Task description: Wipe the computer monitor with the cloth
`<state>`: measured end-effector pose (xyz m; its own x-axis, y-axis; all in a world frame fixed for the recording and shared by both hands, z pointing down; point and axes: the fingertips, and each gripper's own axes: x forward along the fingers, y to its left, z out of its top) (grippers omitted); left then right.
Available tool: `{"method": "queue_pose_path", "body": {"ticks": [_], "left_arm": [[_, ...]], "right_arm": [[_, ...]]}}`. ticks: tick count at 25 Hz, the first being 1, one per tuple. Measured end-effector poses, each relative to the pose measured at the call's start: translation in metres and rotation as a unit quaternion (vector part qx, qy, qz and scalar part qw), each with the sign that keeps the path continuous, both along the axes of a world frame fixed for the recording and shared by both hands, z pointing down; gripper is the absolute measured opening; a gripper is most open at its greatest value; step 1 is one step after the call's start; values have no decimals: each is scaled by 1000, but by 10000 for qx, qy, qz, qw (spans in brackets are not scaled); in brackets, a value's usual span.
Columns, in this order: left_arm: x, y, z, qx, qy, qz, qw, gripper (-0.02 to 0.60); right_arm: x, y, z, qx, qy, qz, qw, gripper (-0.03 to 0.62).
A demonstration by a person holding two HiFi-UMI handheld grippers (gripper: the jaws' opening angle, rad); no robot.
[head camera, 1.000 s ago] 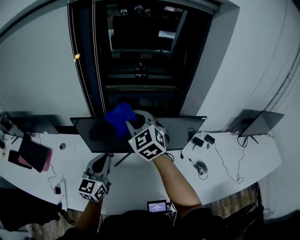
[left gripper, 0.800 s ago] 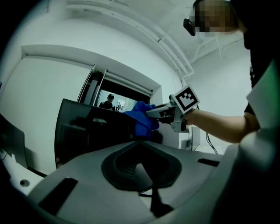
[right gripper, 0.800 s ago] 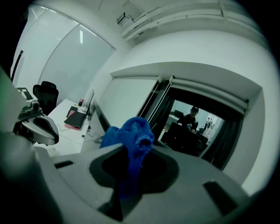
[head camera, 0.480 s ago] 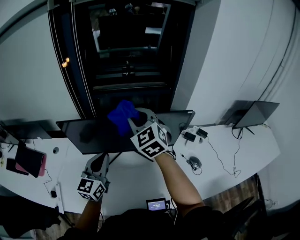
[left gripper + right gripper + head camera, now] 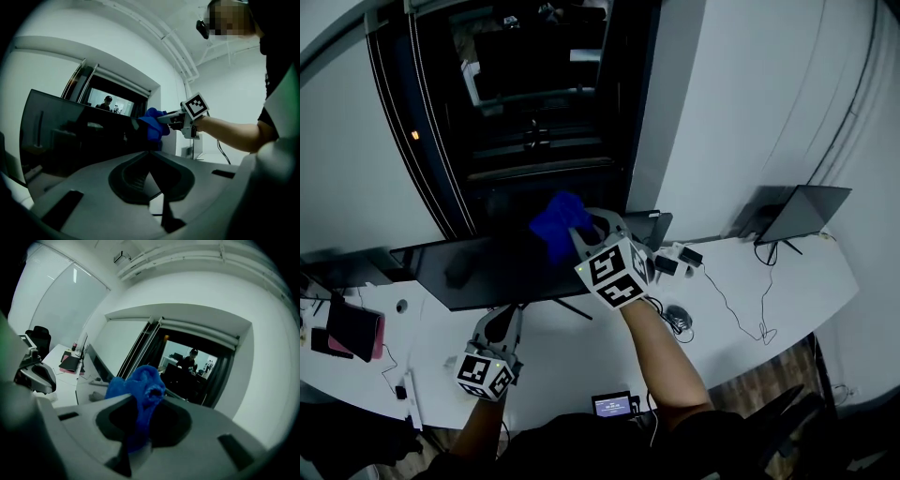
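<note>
**A:** How many of each, largest first?

**B:** One white curved desk (image 5: 581, 352), sweeping across the lower head view from 9 to 3 o'clock. One wide dark monitor (image 5: 487, 272) standing on it. One laptop (image 5: 797, 214), well apart, out toward 3 o'clock. Two grippers. One blue cloth (image 5: 558, 223).

**A:** Which way for the monitor?

**B:** Long axis side to side, 9 to 3 o'clock, with the 3 o'clock end tipped slightly toward 12. Upright, screen facing 6 o'clock.

**A:** And where for the cloth?

**B:** Bunched up, just off the centre of the head view toward 10 o'clock. Sits at the top edge of the screen, right of its middle. Overlaps the dark panel's end in the left gripper view as well. Actual contact with the glass hard to confirm.

**A:** State of the right gripper (image 5: 574, 234)?

**B:** Raised at the end of a bare forearm (image 5: 661, 352), pointing toward 11 o'clock. Jaws closed down to the cloth's thickness, blue folds pinched between them and spilling out past the tips.

**A:** And the left gripper (image 5: 503, 317)?

**B:** Low over the desk at 7 o'clock, just below the monitor's lower edge, pointing toward 12. Jaws brought together, tips meeting, nothing held between them.
</note>
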<state>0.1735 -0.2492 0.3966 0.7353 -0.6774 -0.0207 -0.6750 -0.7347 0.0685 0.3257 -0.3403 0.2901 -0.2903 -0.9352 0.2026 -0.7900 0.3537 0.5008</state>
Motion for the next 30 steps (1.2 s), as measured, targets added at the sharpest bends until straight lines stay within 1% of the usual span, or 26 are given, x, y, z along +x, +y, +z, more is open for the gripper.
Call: {"method": "queue_pose_path", "body": {"ticks": [5, 14, 21, 24, 30], "left_arm": [[22, 5, 1, -10, -67, 151, 9999, -6], [50, 12, 3, -23, -171, 392, 9991, -6], [67, 16, 3, -30, -200, 547, 9983, -6], [70, 19, 1, -55, -144, 590, 9981, -6], [74, 19, -2, -66, -187, 641, 9977, -6]], "right_arm": [[38, 4, 0, 15, -57, 258, 9997, 77], [108, 14, 2, 30, -168, 782, 9968, 75], [148, 20, 2, 39, -231, 1111, 9935, 75], [164, 22, 3, 45, -311, 1248, 9917, 75], [191, 24, 4, 26, -421, 1473, 9882, 74]]}}
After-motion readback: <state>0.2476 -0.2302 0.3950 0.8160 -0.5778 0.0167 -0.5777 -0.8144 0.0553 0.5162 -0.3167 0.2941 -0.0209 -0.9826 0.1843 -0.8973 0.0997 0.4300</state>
